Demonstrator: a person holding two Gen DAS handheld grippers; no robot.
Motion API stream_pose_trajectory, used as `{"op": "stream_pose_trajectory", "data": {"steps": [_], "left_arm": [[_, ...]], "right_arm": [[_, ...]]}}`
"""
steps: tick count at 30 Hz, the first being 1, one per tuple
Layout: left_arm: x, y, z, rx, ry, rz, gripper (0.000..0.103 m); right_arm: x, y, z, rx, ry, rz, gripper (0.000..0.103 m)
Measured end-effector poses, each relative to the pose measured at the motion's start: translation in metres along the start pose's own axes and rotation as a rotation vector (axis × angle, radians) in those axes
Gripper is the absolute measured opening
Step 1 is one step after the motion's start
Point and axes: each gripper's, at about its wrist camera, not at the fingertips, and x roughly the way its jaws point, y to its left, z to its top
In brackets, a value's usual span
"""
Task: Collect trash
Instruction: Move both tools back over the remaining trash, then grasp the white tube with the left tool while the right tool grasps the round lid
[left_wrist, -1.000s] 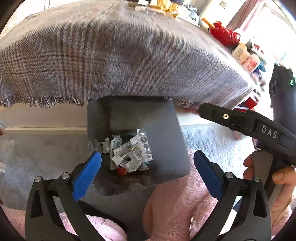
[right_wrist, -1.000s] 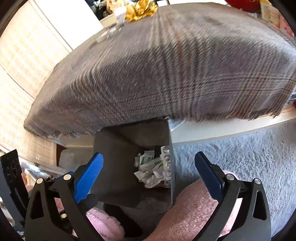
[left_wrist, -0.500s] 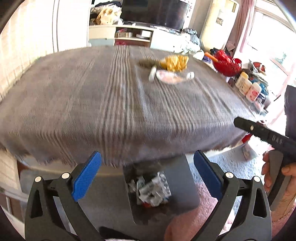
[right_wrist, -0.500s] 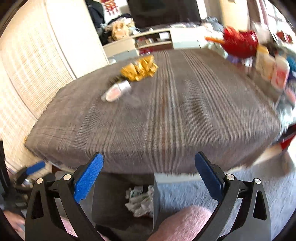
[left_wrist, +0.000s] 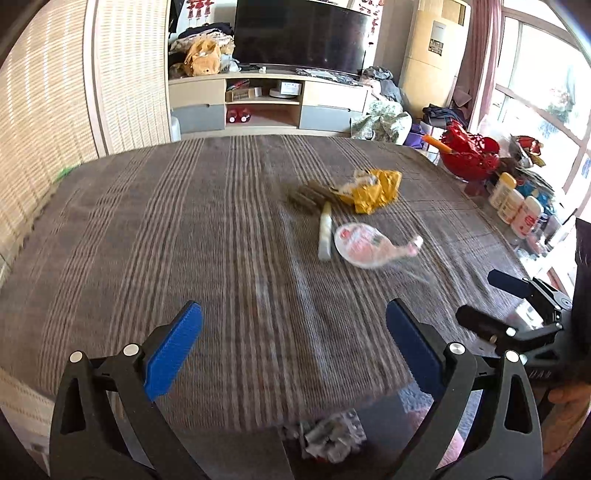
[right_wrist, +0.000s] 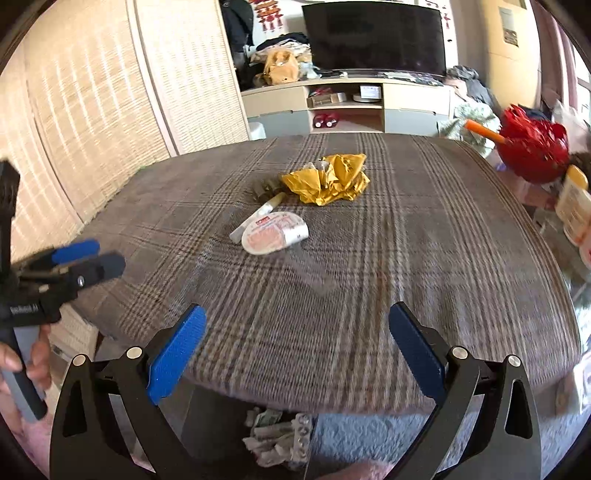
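Left wrist view: left tongs (left_wrist: 291, 347) and right tongs (right_wrist: 295, 349) both gape open and empty over a plaid-covered table (left_wrist: 147, 240). Trash lies mid-table, straight ahead. A yellow wrapper (right_wrist: 328, 177) is farthest; just nearer lie a white stick (right_wrist: 256, 216) — slanting toward the left tongs — and a round lid (right_wrist: 275, 232), red print unreadable. Neither arm looks clearly nearer.

A home living room: television (left_wrist: 299, 35) on a low media cabinet (left_wrist: 266, 105), plaid-clothed table (left_wrist: 184, 240).
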Motion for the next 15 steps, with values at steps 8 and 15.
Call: {"op": "stream_pose_trajectory", "data": {"steps": [8,15], "left_arm": [[0.035,0.000,0.018,0.028,0.037,0.005,0.078],[0.064,-0.002,0.033,0.044,0.056,-0.005,0.078]], "right_arm": [[0.054,0.003,0.018,-0.056,0.063,0.013,0.077],[0.086,0.007,0.025,-0.094,0.115,-0.009,0.055]]}}
